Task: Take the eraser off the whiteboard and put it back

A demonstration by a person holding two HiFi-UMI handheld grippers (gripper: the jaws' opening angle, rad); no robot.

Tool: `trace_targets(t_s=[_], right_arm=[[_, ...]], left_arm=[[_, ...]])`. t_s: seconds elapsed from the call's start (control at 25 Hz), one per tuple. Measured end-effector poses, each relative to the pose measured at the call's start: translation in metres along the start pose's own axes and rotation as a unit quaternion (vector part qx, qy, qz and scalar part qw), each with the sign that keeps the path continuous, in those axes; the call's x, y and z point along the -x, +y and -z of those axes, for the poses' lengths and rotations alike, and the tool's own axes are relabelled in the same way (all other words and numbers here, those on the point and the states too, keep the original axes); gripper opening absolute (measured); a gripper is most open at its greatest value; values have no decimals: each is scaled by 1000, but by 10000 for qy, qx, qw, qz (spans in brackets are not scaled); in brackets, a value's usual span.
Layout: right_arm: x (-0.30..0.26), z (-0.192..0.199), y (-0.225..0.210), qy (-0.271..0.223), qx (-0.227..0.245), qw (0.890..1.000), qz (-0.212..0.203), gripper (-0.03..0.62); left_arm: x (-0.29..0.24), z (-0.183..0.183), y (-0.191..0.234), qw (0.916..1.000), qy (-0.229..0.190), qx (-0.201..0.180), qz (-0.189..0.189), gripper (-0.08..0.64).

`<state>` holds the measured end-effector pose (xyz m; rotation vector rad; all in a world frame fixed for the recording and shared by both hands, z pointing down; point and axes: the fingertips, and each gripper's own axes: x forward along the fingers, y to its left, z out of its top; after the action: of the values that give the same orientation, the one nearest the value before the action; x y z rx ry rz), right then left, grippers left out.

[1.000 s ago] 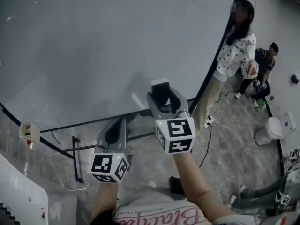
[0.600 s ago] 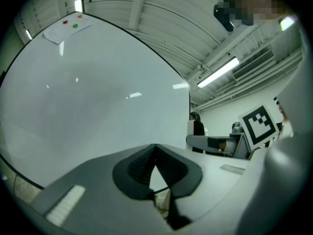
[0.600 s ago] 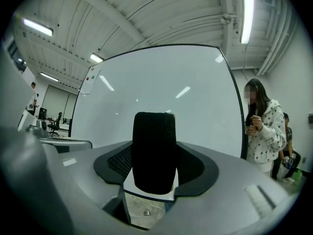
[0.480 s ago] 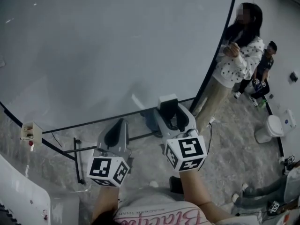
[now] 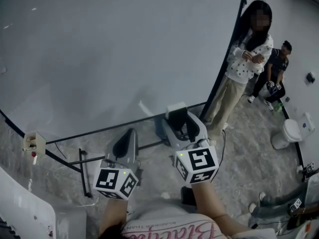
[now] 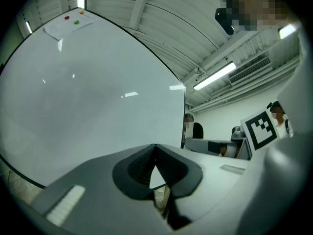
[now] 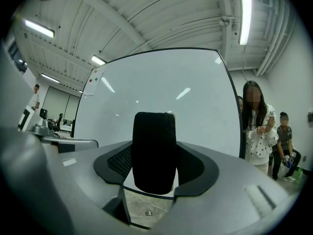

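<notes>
Standing off to the side here. Starting out past the left tongs, the small box (image 5: 32, 142) on the wall hasn't budged. The left tongs (image 5: 125, 139) are basically where they were a second ago too: low, under the bottom edge of the whiteboard (image 5: 124, 49), tips pressed together with nothing in them. You can see that clearly in the left gripper view (image 6: 155, 153), just bare board beyond the tips. The action is all on the other side. The right tongs (image 5: 179, 117) are pinching the eraser (image 5: 177, 114), the black felt block wedged upright between the pads (image 7: 154, 141). In the last second they've dropped down and come back toward the person, so the marker cube sits lower and closer in than it did. A second ago the eraser was up against the lower part of the board; now it looks clear of the surface, hanging just in front of the bottom rail. My read is that the "take it off" half is done and the "put it back" half hasn't started. That'll mean pushing forward again and pressing it flat so it sticks. Further right of the right tongs, the person in the dotted top (image 5: 247, 59) has shuffled a bit by the board's edge, and the white bin (image 5: 288, 133) on the floor is unchanged.
</notes>
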<state>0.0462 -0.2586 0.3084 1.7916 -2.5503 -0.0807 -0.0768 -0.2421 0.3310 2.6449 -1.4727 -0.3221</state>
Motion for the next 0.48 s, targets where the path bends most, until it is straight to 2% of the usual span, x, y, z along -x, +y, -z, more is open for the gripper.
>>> trace_targets(t_s=[0.48], right_arm=[[1, 2, -2, 56, 43, 10000, 10, 252]], left_arm=[[0, 1, -3, 10000, 23, -61, -10, 0]])
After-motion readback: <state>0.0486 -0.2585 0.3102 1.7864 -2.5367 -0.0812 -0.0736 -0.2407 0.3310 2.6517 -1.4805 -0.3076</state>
